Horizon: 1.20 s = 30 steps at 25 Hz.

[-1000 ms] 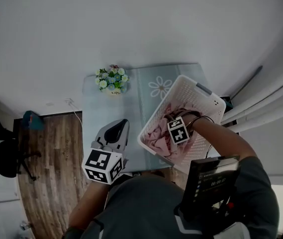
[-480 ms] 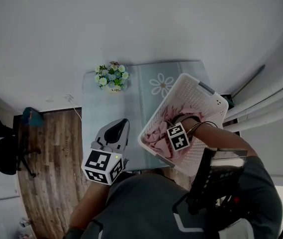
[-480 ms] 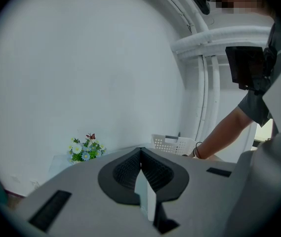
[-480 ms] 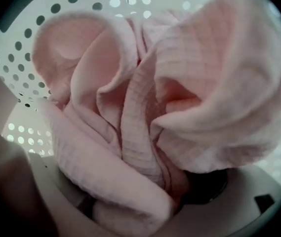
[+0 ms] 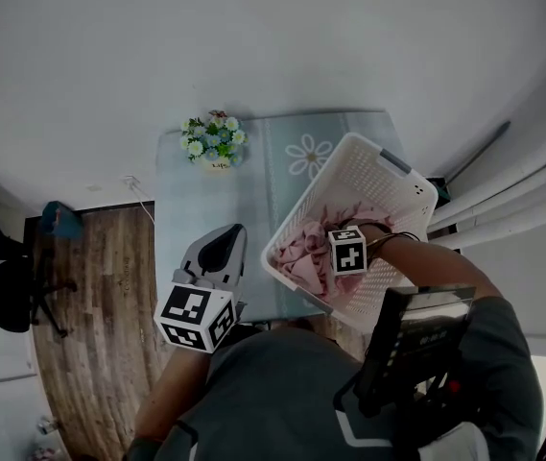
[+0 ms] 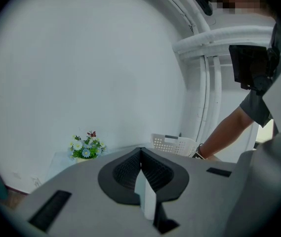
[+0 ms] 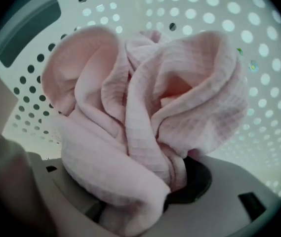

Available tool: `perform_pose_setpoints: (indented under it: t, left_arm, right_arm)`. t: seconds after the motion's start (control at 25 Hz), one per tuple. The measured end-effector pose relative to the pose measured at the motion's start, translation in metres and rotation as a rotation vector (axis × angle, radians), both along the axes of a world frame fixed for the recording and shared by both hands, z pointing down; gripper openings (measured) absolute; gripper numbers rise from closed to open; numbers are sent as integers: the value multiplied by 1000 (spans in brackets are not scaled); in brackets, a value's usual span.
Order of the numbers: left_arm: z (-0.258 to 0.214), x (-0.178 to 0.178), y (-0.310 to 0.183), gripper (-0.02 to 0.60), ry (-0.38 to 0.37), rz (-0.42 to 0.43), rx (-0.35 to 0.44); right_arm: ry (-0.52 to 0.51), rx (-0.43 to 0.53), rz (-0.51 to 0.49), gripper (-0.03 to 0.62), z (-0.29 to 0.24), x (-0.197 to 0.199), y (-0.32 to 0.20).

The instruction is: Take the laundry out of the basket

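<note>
A white perforated laundry basket point(image 5: 402, 185) stands on the right of the small table point(image 5: 201, 209) and holds crumpled pink laundry point(image 5: 296, 250). My right gripper point(image 5: 338, 246) points steeply down into the basket. Its jaws have just been closing, and in the right gripper view point(image 7: 166, 191) a bunch of the pink cloth point(image 7: 145, 117) is gathered and pinched between them, with the basket wall point(image 7: 259, 58) behind. My left gripper point(image 5: 226, 248) hovers over the table's near edge, left of the basket. Seen from its own view point(image 6: 141, 164), it is shut and holds nothing.
A small pot of flowers point(image 5: 212, 144) stands at the table's far left corner, also seen as flowers point(image 6: 86, 146) in the left gripper view. White pipes point(image 5: 512, 200) run along the wall at right. A dark chair point(image 5: 9, 305) stands on the wood floor at left.
The right gripper's marker cube has turned and shifted a little inside the basket. The left gripper has stayed in place.
</note>
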<state>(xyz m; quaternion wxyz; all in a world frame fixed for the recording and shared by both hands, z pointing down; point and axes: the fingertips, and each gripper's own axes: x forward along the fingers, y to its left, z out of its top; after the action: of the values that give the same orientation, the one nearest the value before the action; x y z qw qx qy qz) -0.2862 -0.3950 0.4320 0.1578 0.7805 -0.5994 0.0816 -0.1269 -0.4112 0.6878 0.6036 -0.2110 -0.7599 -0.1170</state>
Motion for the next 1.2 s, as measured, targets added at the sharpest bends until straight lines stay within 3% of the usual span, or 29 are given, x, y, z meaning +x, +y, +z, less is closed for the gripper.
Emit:
perform_pose_setpoints:
  t: [0.16, 0.44, 0.72, 1.2]
  left_arm:
    - [0, 1, 7, 9, -1, -6, -5]
    - [-7, -2, 17, 9, -6, -37, 6]
    - [-19, -5, 26, 9, -12, -82, 38]
    - [-52, 24, 32, 9, -32, -89, 93]
  right_arm:
    - [-24, -82, 76, 290, -6, 0, -1]
    - [-129, -124, 98, 282, -39, -5, 1]
    - [-339, -126, 63, 282, -118, -16, 2]
    - [-731, -116, 152, 284, -252, 7, 8]
